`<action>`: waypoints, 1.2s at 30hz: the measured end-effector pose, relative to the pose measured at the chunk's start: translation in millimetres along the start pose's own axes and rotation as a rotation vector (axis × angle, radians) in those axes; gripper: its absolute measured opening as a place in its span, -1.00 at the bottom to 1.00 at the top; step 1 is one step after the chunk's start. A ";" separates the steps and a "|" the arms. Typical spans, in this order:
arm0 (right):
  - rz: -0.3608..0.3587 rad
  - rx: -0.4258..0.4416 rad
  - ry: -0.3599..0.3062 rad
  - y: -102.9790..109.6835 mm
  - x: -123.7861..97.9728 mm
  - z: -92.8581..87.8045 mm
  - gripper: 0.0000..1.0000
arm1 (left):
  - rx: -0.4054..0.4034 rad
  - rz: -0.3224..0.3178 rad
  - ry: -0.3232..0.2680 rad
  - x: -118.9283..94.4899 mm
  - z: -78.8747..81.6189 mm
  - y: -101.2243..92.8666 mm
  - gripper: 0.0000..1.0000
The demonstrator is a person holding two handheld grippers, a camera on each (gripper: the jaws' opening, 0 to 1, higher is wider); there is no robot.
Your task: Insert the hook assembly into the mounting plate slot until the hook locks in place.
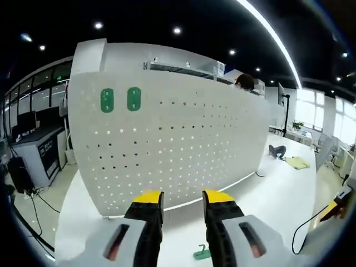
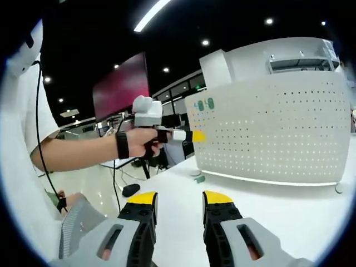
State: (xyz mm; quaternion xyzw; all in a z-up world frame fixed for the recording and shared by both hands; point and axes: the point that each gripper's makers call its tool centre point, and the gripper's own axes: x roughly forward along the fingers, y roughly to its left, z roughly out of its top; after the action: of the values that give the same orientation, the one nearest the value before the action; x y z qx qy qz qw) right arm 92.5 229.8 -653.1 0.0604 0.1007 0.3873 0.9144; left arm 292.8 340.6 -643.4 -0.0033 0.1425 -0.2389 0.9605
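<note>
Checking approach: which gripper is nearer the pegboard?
Left. The left gripper is raised close to the pegboard, near its edge with the green hooks. The right gripper sits farther back over the table.

You stand in an open office under a black ceiling [image 1: 183,14] with small round recessed spotlights [image 1: 98,25] and a long bright light strip [image 1: 272,36]. To one side, large daylight windows [image 1: 334,114] glow behind distant desks; on the other, glass-walled partitions [image 1: 33,92] run above a dark grey cabinet [image 1: 41,153]. A dark red wall screen [image 2: 119,86] hangs farther back, above a pale glossy floor [image 1: 47,194]
</note>
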 end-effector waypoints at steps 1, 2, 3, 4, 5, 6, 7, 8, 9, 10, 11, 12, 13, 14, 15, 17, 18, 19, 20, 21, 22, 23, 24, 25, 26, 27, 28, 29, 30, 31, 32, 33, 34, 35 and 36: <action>-0.001 0.002 0.003 -0.2 0.1 -1.5 -0.36 | -0.005 -0.003 0.007 0.6 -4.6 -0.6 -0.41; -0.001 0.004 0.007 -0.1 0.2 -2.7 -0.36 | -0.015 -0.003 0.016 0.7 -8.2 -1.3 -0.41; 0.001 0.006 0.013 0.6 -0.1 -4.0 -0.36 | -0.013 -0.006 0.018 0.8 -10.3 -2.5 -0.40; 0.001 0.004 0.014 0.8 -0.2 -4.4 -0.36 | 0.000 -0.006 0.022 1.0 -14.2 -3.8 -0.40; 0.001 0.007 0.015 0.6 0.0 -5.2 -0.36 | 0.001 -0.005 0.025 1.1 -16.7 -4.1 -0.40; 0.002 0.011 0.019 0.6 0.0 -5.9 -0.37 | -0.003 -0.011 0.035 1.0 -21.1 -6.1 -0.39; 0.003 0.008 0.018 0.4 0.0 -5.8 -0.38 | -0.006 -0.014 0.036 1.1 -23.8 -7.1 -0.37; 0.004 0.008 0.015 0.6 -0.2 -5.3 -0.38 | -0.018 -0.016 0.038 1.0 -26.2 -8.2 -0.35; 0.005 0.017 0.020 0.6 -0.4 -5.8 -0.38 | -0.020 -0.017 0.042 1.3 -29.9 -10.0 -0.33; 0.005 0.017 0.025 0.4 -0.6 -6.5 -0.38 | -0.019 -0.017 0.049 1.6 -32.9 -11.0 -0.33; 0.004 0.014 0.029 0.0 -0.7 -7.0 -0.37 | -0.024 -0.007 0.068 1.8 -39.0 -11.4 -0.33; 0.003 0.012 0.032 -0.3 -0.9 -7.5 -0.37 | -0.022 -0.008 0.072 2.3 -41.9 -12.8 -0.33; 0.004 0.013 0.034 -0.3 -1.0 -7.6 -0.37 | -0.027 -0.008 0.080 2.5 -46.9 -14.3 -0.32; 0.005 0.015 0.036 -0.3 -0.9 -7.6 -0.38 | -0.031 -0.003 0.091 2.1 -51.3 -14.7 -0.32; 0.005 0.016 0.039 -0.5 -0.8 -7.4 -0.38 | -0.041 0.007 0.099 1.4 -55.6 -14.6 -0.32; 0.004 0.008 0.038 -0.5 -1.1 -5.7 -0.38 | -0.060 0.005 0.109 1.9 -65.5 -18.7 -0.34; 0.003 0.009 0.039 -0.8 -1.3 -5.5 -0.38 | -0.071 0.014 0.122 1.8 -70.6 -19.1 -0.35; 0.002 0.010 0.039 -1.1 -1.4 -5.6 -0.38 | -0.080 0.010 0.131 1.9 -74.2 -21.0 -0.34; 0.000 0.009 0.041 -1.6 -1.9 -5.9 -0.38 | -0.088 0.003 0.137 2.0 -77.9 -25.0 -0.33; -0.006 0.008 0.043 -3.0 -2.6 -6.4 -0.38 | -0.089 0.004 0.140 2.4 -80.7 -26.6 -0.34; -0.009 0.011 0.044 -3.8 -3.2 -6.9 -0.38 | -0.077 -0.004 0.152 3.7 -85.0 -29.8 -0.34; -0.012 0.014 0.043 -4.6 -3.7 -7.2 -0.38 | -0.067 -0.008 0.161 4.9 -88.0 -31.8 -0.34; -0.015 0.015 0.041 -5.6 -4.2 -7.6 -0.38 | -0.059 -0.005 0.167 6.6 -91.3 -33.4 -0.34; -0.017 0.015 0.042 -6.2 -4.4 -8.0 -0.38 | -0.059 -0.006 0.170 7.7 -93.5 -34.2 -0.33; -0.019 0.013 0.046 -6.8 -4.6 -8.8 -0.39 | -0.058 -0.007 0.173 9.0 -96.3 -34.8 -0.32; -0.022 0.012 0.045 -7.2 -4.7 -8.9 -0.39 | -0.063 0.001 0.174 10.9 -101.0 -34.0 -0.30; -0.024 0.015 0.042 -7.4 -4.9 -8.8 -0.39 | -0.062 0.010 0.185 12.2 -106.2 -33.1 -0.30; -0.023 0.022 0.043 -6.9 -5.0 -9.2 -0.39 | -0.055 0.010 0.221 14.1 -116.2 -32.2 -0.30; -0.022 0.024 0.046 -6.6 -5.2 -9.6 -0.39 | -0.068 0.013 0.233 15.4 -120.8 -31.3 -0.31; -0.025 0.018 0.050 -6.6 -5.4 -10.3 -0.39 | -0.074 0.011 0.229 16.1 -124.0 -32.0 -0.31; -0.030 0.019 0.052 -7.2 -5.6 -11.2 -0.39 | -0.099 0.008 0.234 16.0 -127.3 -33.4 -0.30; -0.033 0.025 0.051 -7.6 -5.8 -11.7 -0.39 | -0.150 0.015 0.242 15.2 -130.5 -34.6 -0.31; -0.038 0.030 0.048 -8.0 -5.9 -12.2 -0.39 | -0.128 0.012 0.238 16.5 -132.7 -33.9 -0.32; -0.042 0.031 0.048 -8.4 -5.9 -12.6 -0.39 | -0.128 0.014 0.244 17.8 -136.0 -34.4 -0.33; -0.045 0.035 0.050 -8.5 -5.9 -13.7 -0.39 | -0.131 0.026 0.259 18.9 -141.2 -33.3 -0.35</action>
State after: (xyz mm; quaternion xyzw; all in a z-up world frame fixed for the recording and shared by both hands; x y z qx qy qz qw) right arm 91.3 220.1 -667.2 0.0646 0.1318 0.3662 0.9189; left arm 254.6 311.2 -781.5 -0.0333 0.2806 -0.2150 0.9348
